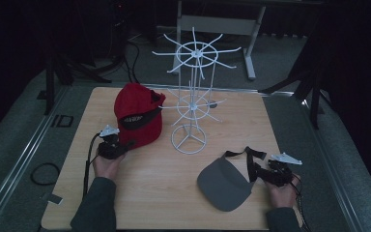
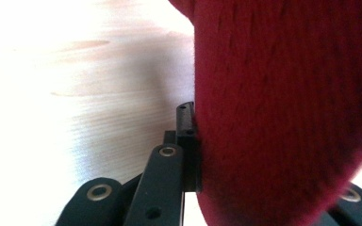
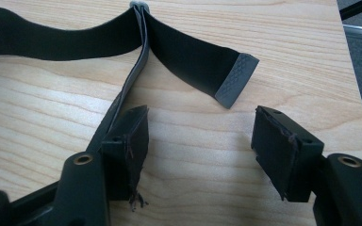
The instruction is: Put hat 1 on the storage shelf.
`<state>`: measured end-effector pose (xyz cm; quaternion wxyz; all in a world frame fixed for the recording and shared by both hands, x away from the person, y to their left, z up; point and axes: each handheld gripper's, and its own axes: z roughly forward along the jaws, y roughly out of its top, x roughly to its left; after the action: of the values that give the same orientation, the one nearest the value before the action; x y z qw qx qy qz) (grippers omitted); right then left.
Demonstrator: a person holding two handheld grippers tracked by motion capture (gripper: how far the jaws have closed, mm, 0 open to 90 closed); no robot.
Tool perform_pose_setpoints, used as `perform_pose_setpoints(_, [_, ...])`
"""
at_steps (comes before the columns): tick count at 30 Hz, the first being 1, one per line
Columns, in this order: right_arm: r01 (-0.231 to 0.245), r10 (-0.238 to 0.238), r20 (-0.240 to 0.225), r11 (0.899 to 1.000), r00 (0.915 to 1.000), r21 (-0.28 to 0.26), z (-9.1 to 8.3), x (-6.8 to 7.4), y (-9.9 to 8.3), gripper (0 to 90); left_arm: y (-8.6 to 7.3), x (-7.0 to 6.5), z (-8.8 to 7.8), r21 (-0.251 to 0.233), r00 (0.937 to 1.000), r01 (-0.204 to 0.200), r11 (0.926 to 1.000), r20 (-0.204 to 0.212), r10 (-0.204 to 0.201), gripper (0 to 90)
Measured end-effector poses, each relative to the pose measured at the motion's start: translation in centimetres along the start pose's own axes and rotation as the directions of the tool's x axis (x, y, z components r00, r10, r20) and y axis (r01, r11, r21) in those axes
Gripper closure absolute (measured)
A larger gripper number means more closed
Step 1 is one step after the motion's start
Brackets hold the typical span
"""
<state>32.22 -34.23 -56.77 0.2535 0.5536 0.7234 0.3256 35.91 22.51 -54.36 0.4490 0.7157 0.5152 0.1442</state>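
On the wooden table (image 1: pixel 174 174), the left tool (image 1: pixel 125 144) sits at the near edge of a red cap (image 1: pixel 137 108), which lies on the left half of the table just left of the white wire rack (image 1: pixel 193 96). In the left gripper view the red fabric (image 2: pixel 283 113) runs between the jaws, and one black pad (image 2: pixel 188 141) presses flat against it, so the left tool is pinching the rim of the cap; the person's left hand (image 1: pixel 107 166) holds it from the near side. The right tool (image 1: pixel 261 170) rests low near the right near corner of the table, held by the right hand (image 1: pixel 282 191), and its jaws stand spread with bare wood between them. A grey visor (image 1: pixel 222 183) lies flat just left of it, brim toward the near edge. The visor's black strap (image 3: pixel 188 52) loops across the table just beyond the open jaws, its grey tab end (image 3: pixel 235 77) lying free, and a thin part of the strap runs beside the left pad, though contact there cannot be told.
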Motion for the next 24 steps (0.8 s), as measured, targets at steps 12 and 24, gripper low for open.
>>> perform_pose_setpoints(12, [0.001,-0.001,-0.001,1.0,1.0,0.0,0.0,0.0,0.0,36.6,1.1,-0.5,-1.5,-0.03,0.9993,-0.033,0.999,-0.017,0.033,85.5])
perform_pose_setpoints(24, [0.001,-0.001,-0.001,1.0,1.0,0.0,0.0,0.0,0.0,36.6,2.9,-0.6,-3.4,-0.067,0.9983,-0.048,0.9966,-0.035,0.045,85.5])
